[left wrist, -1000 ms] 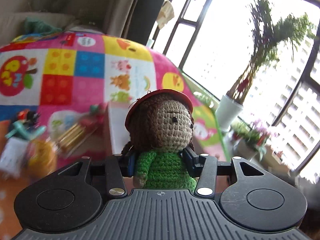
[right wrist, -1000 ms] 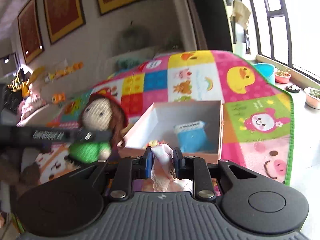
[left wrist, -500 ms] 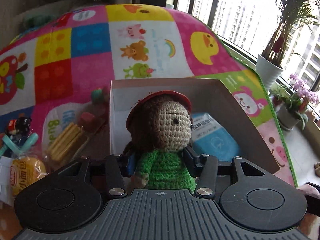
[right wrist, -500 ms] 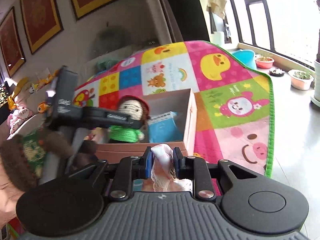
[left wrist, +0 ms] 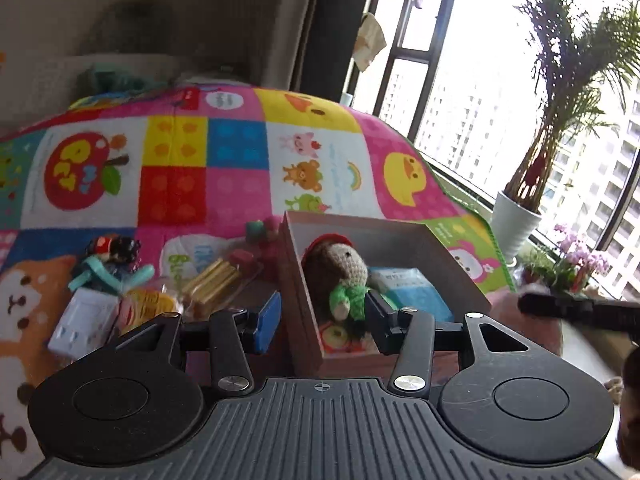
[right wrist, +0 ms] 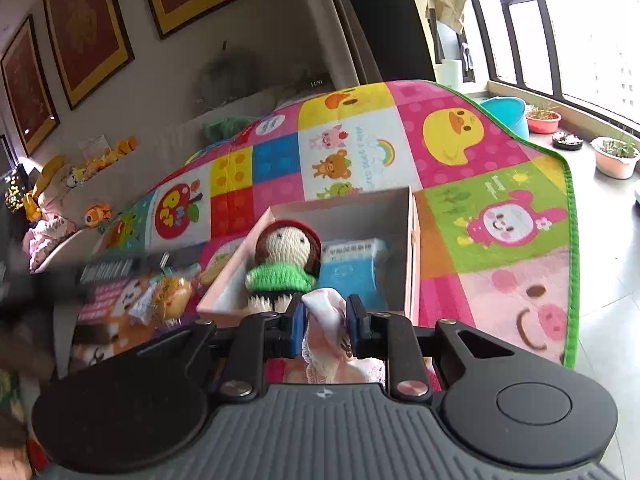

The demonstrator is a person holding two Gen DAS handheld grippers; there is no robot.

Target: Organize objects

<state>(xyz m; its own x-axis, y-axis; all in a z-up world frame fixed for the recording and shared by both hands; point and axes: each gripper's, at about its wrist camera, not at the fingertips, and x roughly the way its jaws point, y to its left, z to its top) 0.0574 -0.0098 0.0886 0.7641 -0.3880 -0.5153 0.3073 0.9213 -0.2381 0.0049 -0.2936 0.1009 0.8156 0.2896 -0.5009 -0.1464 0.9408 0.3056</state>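
Your left gripper has let go of the crocheted doll: its fingers are now spread wide and the doll lies in the cardboard box, head toward the far wall, beside the blue packet. Your right gripper still pinches the white cloth.

On the play mat, the red apple patch at about nine o'clock from the open box spells "PET" in coloured letters. Around eleven o'clock from the box, curved writing runs beside the rainbow in the white animal square, too small to read. Inside the box, the blue packet carries a white strip of print, illegible. In the left wrist view, a white patch shows green letters starting "Bu", the rest blurred.
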